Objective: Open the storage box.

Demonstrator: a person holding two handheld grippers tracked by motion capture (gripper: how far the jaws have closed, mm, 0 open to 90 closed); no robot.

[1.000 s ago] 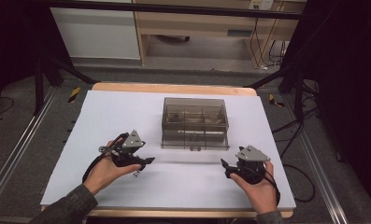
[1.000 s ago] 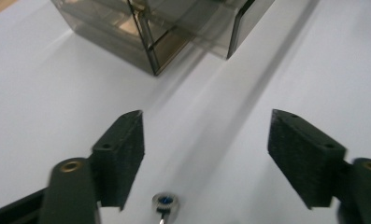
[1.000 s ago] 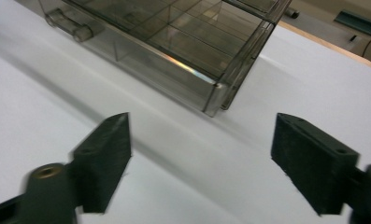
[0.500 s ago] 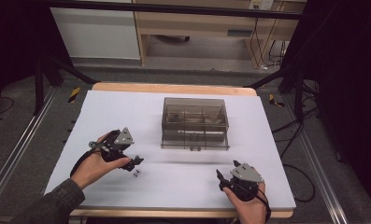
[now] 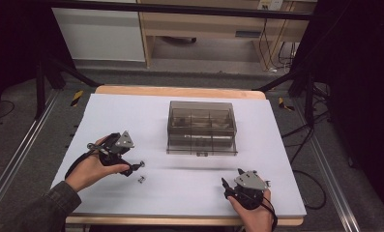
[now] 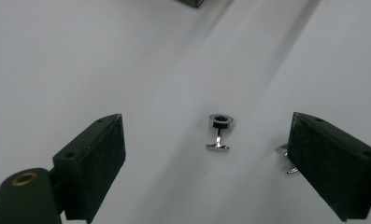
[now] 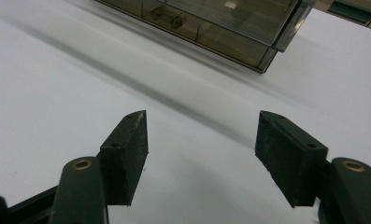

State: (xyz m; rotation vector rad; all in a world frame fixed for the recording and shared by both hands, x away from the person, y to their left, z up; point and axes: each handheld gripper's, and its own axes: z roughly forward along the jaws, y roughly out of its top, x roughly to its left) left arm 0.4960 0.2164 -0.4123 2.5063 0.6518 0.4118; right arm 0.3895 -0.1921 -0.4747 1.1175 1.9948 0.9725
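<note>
Two small silver cufflinks lie on the white sheet [image 5: 180, 183] at the left front. One cufflink [image 6: 219, 133] with a blue face rests between the tips of my left gripper [image 6: 205, 121], touching neither pad. The second cufflink [image 6: 283, 151] is half hidden behind the right-hand jaw. From above, the left gripper [image 5: 135, 168] points right, one cufflink [image 5: 141, 180] just in front of it. Its jaws have just been opening and stand wide. My right gripper [image 7: 203, 114] has just been closing partway, is open, and has nothing between its pads; from above the right gripper [image 5: 227, 186] sits near the front edge.
A smoky transparent compartment box [image 5: 201, 126] with its lid down stands mid-table; the box [image 7: 211, 23] lies ahead of the right jaws. The wooden table edge [image 5: 180, 92] borders the sheet. Dark stands and cables flank the table.
The left hand has drawn a little to the left, away from the box, and its jaws have spread. The right hand has dropped back toward the front edge and its jaws have narrowed.
</note>
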